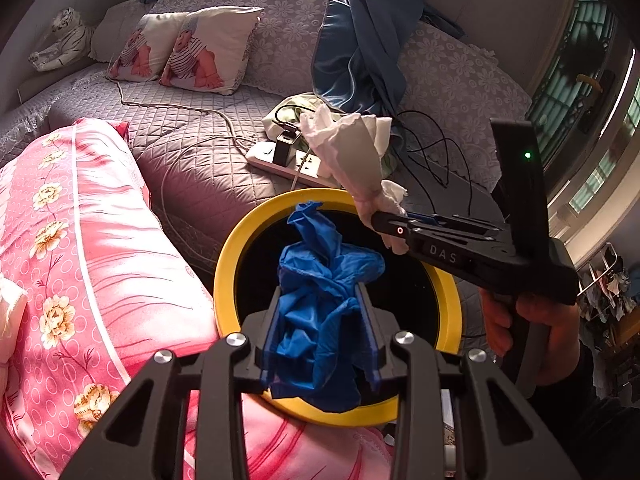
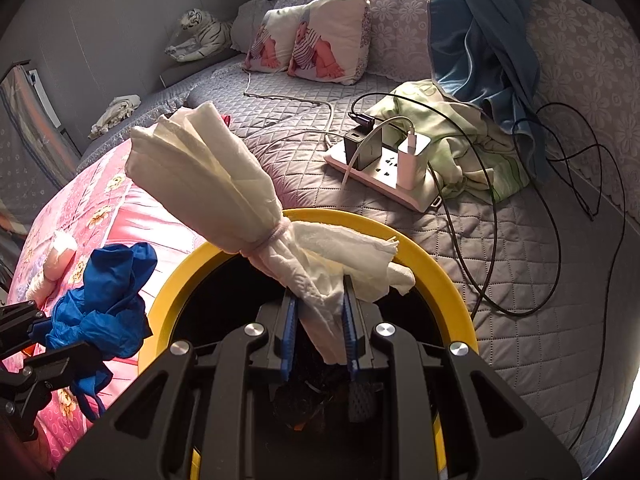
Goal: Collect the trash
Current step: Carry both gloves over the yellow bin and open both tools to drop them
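Over the bed (image 2: 520, 300), fingers clamp blue gloves (image 1: 324, 304) and tissue bundle (image 2: 240, 200) above yellow-rimmed bin (image 1: 228, 280).

Bin mouth (image 1: 224, 280) w/ the yellow rim was wide open and dark inside, nothing across it except the two loads hanging over it: blue glove wad (image 1: 324, 320) in the left gripper (image 1: 322, 334) and the tied white tissue bundle (image 2: 224, 184) in the right gripper (image 2: 318, 320). Pink floral quilt (image 1: 80, 260) crowded the bin's left side, touching the rim. Behind the bin, power strip (image 2: 384, 176) w/ chargers and loose black cables (image 2: 492, 216) cluttered the grey bedspread. Grey quilted area right of the bin looked mostly free.
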